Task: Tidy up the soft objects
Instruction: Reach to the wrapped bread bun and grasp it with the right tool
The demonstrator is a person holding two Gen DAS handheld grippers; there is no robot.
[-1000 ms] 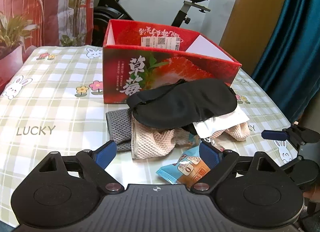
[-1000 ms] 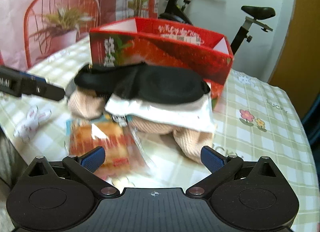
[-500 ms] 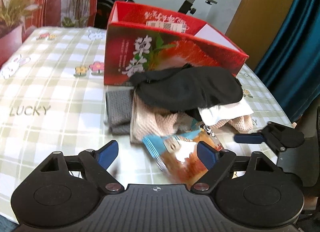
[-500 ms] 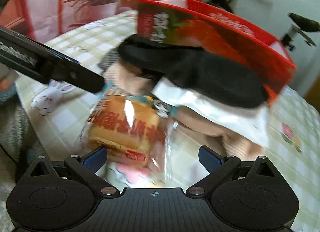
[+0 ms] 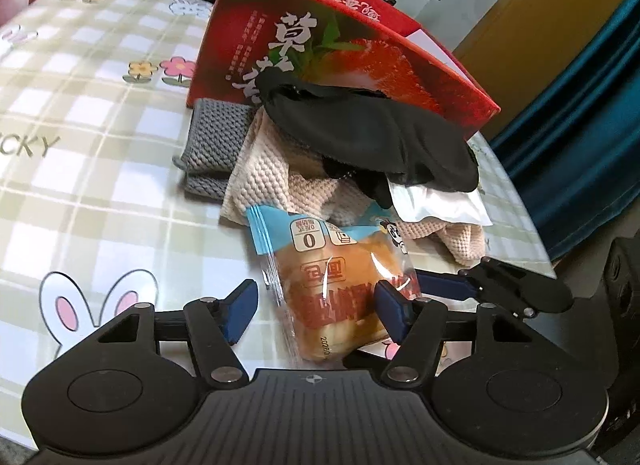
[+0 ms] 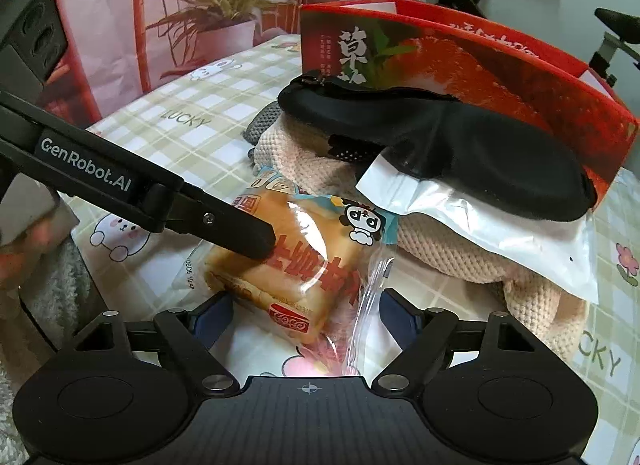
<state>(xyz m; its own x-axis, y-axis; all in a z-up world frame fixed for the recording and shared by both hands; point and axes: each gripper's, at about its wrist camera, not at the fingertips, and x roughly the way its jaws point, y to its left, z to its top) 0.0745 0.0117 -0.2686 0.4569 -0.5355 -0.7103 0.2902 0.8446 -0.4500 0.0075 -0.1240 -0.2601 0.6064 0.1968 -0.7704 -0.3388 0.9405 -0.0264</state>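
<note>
Soft things sit in a heap on the checked table (image 5: 80, 193), pushed up against the front of the red box (image 5: 360, 53), which I take to be where they are meant to go, since its top is open. Largest in the heap is the pink cloth (image 5: 268, 181), spread at the bottom and spilling out to the right. A black eye mask (image 5: 372, 137) is draped across the top, leaning on the box wall. Under its right end pokes a white pouch (image 5: 436, 201), and a folded grey cloth (image 5: 212, 141) lies to the left, partly tucked beneath the pink one. Nearest of all is the bread packet (image 5: 336, 281), lying flat on the table with its far end touching the pink cloth.

Both tools are closing on that packet from different sides. The left gripper (image 5: 314, 305) has its jaws spread, one on either side of the packet; the right-hand pad looks to be touching the wrapper, but nothing is squeezed. The right gripper (image 6: 304, 313) is likewise released, its jaws straddling the packet's near corner. My guess is the packet goes first because it is loose at the front and blocks the cloths behind
</note>
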